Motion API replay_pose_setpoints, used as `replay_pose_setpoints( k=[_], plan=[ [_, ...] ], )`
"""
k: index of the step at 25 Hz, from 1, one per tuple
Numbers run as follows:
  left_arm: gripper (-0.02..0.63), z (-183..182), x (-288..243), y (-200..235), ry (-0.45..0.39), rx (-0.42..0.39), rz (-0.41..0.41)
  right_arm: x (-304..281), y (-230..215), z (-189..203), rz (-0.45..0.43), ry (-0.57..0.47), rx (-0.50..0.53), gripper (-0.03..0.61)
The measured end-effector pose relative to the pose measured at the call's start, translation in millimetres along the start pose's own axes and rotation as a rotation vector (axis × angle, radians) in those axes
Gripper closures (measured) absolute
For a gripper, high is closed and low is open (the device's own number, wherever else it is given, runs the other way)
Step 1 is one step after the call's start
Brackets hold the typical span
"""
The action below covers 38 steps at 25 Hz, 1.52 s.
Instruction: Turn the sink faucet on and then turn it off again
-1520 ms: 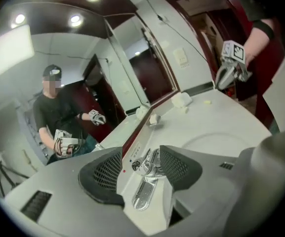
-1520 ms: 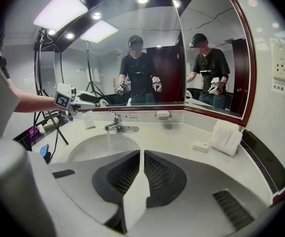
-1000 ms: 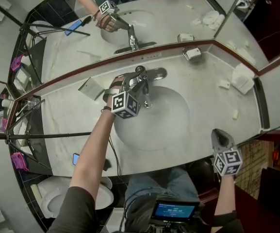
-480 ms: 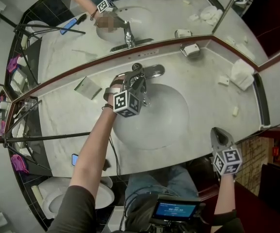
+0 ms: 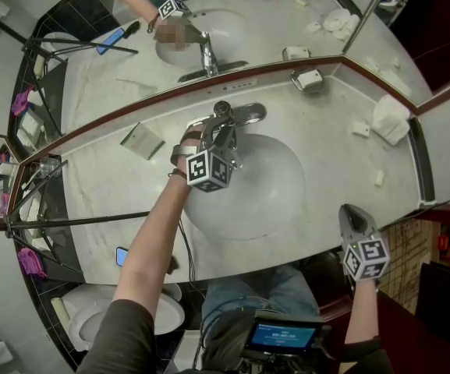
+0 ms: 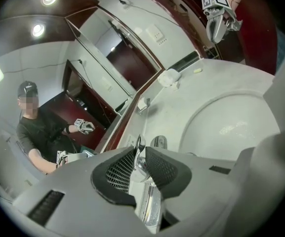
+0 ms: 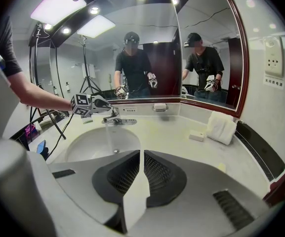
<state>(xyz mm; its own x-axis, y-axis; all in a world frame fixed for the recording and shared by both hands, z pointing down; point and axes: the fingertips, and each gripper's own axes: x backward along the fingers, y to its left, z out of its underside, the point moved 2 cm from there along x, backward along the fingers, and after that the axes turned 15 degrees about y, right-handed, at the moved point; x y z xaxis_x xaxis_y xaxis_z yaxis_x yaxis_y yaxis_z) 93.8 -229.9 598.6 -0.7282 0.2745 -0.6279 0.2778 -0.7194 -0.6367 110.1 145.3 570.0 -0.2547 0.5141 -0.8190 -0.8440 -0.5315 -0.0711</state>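
Left gripper point(image 6: 141, 157): jaws have just been closing, pads now clamped on the chrome faucet handle point(image 6: 150, 202). Faucet point(image 5: 244, 117) sits at the back rim of the sink basin point(image 5: 275, 189), centre of the counter point(image 5: 330, 142). In the right gripper view a pale streak drops from the spout toward the drain; it looks like running water, not certain.

Right gripper point(image 7: 141, 157): jaws together, nothing between them. It hangs off the counter's front edge on the right, well apart from the faucet.

Writing: wall plate point(image 7: 273, 57) has small print, too small to read. Screen point(image 5: 281, 338) at the bottom of the head view glows blue, text illegible. The marker cubes carry only black-and-white squares, no lettering.

Edges/room: red-brown trim runs along the mirror point(image 5: 271, 29) base just behind the faucet, so it is tight at the back. The basin in front of the spout is open. To the right there is bare counter between the basin and the towel point(image 5: 388, 123); the soap dish point(image 5: 309, 82) sits against the trim. Tripod point(image 5: 69, 220) leg crosses the left end of the counter.
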Motion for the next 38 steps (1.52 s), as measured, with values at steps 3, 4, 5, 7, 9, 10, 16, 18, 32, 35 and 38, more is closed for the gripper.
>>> replay_pose_setpoints(
  k=[3,4,5,7,9,10,16,18,32,35,38],
  plan=[
    [0.564,2,2,-12,0.001,-0.033,0.01,-2,2,-1,-0.002,0.001,0.0,0.534],
    [0.557,3,2,-16,0.003,-0.043,0.016,-2,3,-2,-0.004,-0.001,0.001,0.534],
    [0.546,5,2,-21,0.006,-0.054,0.021,-3,4,-2,-0.006,-0.003,0.003,0.534],
    [0.534,9,0,-29,0.013,-0.072,0.022,-4,6,-5,-0.006,-0.006,0.005,0.532],
    [0.532,10,0,-31,0.014,-0.071,0.019,-4,8,-8,-0.003,-0.004,0.007,0.534],
    [0.534,10,0,-31,0.013,-0.071,0.019,-4,9,-9,-0.003,-0.004,0.008,0.534],
    [0.532,12,0,-30,0.075,-0.096,0.056,-3,13,-16,-0.008,-0.012,0.018,0.534],
    [0.531,12,8,-25,0.085,-0.043,0.086,-1,13,-20,-0.011,-0.019,0.019,0.534],
    [0.614,-16,192,55,-0.093,0.617,0.114,4,40,-55,-0.109,-0.081,0.076,0.534],
    [0.614,-10,231,63,-0.11,0.762,0.102,12,50,-78,-0.145,-0.128,0.085,0.534],
    [0.614,3,262,65,-0.1,0.842,0.065,28,58,-110,-0.18,-0.186,0.09,0.534]
  ],
)
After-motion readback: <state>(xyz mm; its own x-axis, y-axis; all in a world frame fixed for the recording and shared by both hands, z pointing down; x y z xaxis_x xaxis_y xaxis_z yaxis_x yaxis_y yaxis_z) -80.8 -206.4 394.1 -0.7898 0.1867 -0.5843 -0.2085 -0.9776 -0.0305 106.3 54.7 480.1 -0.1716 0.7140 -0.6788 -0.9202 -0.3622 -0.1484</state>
